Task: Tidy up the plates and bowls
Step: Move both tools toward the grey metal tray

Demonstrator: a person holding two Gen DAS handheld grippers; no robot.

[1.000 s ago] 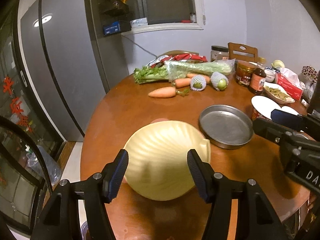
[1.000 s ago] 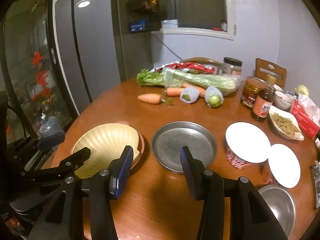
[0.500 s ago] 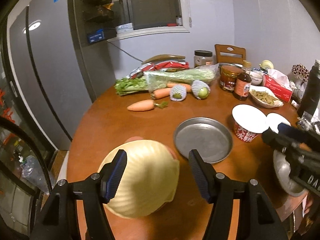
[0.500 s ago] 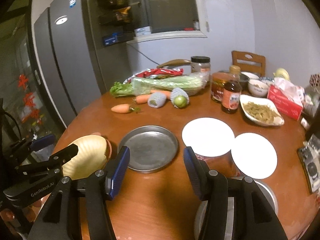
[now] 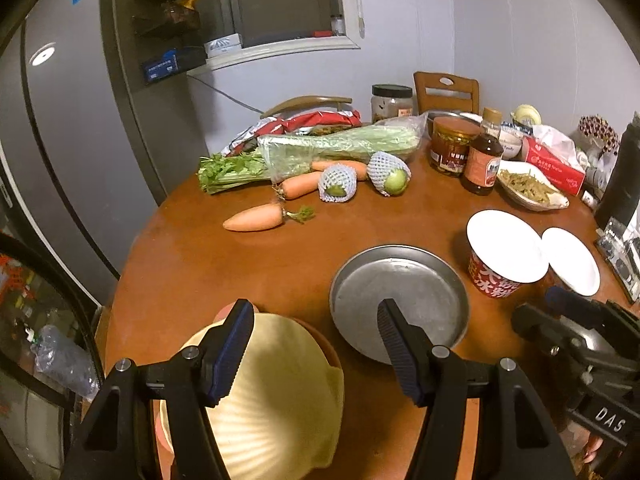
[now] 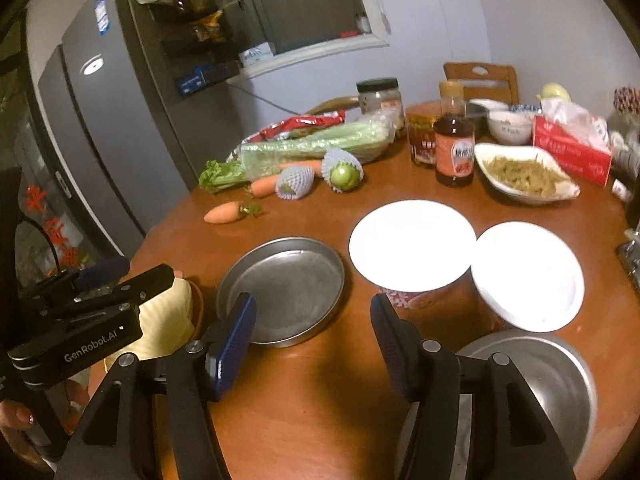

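Observation:
A yellow shell-shaped plate [image 5: 272, 408] lies on a pinkish plate at the near left edge of the round wooden table [image 5: 192, 264]. My left gripper [image 5: 316, 352] hovers over its right side, open and gripping nothing. To the right sit a round metal pan [image 5: 400, 296], a white plate [image 5: 506, 246] resting on a red noodle cup, and a second white plate [image 5: 572, 260]. My right gripper [image 6: 314, 340] hangs above bare table in front of the metal pan [image 6: 288, 288]. Its jaws are opening with nothing between them. A steel bowl [image 6: 560, 384] sits under its right finger.
Carrots [image 5: 256, 218], bagged celery [image 5: 336, 148], net-wrapped fruit [image 5: 390, 174], jars, a sauce bottle [image 5: 482, 160], a dish of food [image 5: 528, 188] and a tissue box crowd the far side. A grey fridge [image 5: 60, 140] stands to the left, a chair behind.
Both grippers have shifted rightwards. The shell plate has slid from between the left fingers to the lower left of that view. The right jaws have widened, and the steel bowl has come into view.

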